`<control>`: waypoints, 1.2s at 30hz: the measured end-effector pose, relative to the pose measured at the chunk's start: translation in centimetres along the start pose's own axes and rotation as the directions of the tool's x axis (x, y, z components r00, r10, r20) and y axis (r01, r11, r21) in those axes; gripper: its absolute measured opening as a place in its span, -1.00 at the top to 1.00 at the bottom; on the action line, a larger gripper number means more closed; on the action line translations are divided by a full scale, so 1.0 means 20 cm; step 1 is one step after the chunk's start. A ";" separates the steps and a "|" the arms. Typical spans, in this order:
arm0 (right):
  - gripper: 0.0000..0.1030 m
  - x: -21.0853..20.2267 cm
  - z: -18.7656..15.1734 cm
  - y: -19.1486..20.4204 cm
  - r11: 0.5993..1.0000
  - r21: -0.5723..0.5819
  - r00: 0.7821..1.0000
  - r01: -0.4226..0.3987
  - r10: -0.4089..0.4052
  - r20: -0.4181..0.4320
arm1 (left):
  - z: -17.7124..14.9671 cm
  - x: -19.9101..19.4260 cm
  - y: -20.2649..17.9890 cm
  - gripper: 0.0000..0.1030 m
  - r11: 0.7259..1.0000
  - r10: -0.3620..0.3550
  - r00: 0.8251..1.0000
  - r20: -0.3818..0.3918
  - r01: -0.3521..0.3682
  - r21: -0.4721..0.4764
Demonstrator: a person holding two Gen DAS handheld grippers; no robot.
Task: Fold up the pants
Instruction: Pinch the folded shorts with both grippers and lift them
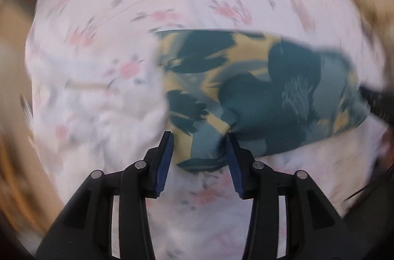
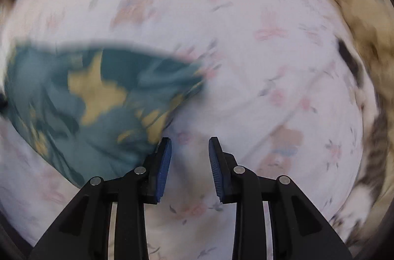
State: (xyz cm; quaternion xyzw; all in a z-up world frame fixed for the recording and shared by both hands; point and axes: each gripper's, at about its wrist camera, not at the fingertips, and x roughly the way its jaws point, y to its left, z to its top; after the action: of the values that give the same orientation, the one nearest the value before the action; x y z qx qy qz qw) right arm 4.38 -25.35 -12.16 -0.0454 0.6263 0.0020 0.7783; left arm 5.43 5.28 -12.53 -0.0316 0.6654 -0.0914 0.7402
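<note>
Left wrist view: left gripper jaws apart, pants corner bunched between blue pads, touching both; firm grip not clear. Pants teal with yellow patches, spread across floral sheet of bed. Frame blurred.

Right wrist view: right gripper jaws spread, nothing between. Pants beside its left finger, on sheet. Tan furry blanket along far right edge.

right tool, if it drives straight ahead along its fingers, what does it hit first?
Probably the floral bedsheet: nothing lies between the open right tool fingers. The teal-and-yellow pants sit just left of that line, so likely missed. Motion blur leaves depth unclear.
</note>
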 end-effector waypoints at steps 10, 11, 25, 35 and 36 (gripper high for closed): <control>-0.57 0.08 0.05 -0.16 0.790 0.392 0.875 -0.471 0.477 0.089 | 0.14 0.03 0.05 -0.84 0.990 -0.063 0.991 0.114 0.076 -0.121; -0.57 0.14 0.05 -0.12 0.769 0.396 0.850 -0.501 0.522 0.061 | 0.15 0.08 0.02 -0.84 0.994 -0.053 0.993 0.108 0.063 -0.089; 0.44 0.12 0.10 0.24 0.812 0.095 0.817 -0.576 0.572 0.073 | 0.15 0.09 -0.18 0.64 0.969 -0.236 0.966 0.110 0.225 0.104; 0.61 -0.35 0.54 0.15 0.747 -0.033 0.697 -0.664 0.634 0.335 | 0.47 -0.62 -0.08 0.70 0.964 -0.265 0.870 0.416 0.252 0.088; 0.61 -0.41 0.66 0.15 0.747 -0.062 0.685 -0.662 0.636 0.356 | 0.53 -0.67 -0.07 0.70 0.964 -0.265 0.857 0.441 0.249 0.095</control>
State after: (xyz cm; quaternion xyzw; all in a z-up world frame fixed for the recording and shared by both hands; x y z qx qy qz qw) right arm 15.28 -21.03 -1.61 0.2079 0.4500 0.2630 0.8277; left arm 14.49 5.54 1.98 -0.1275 0.4640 -0.1907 0.8556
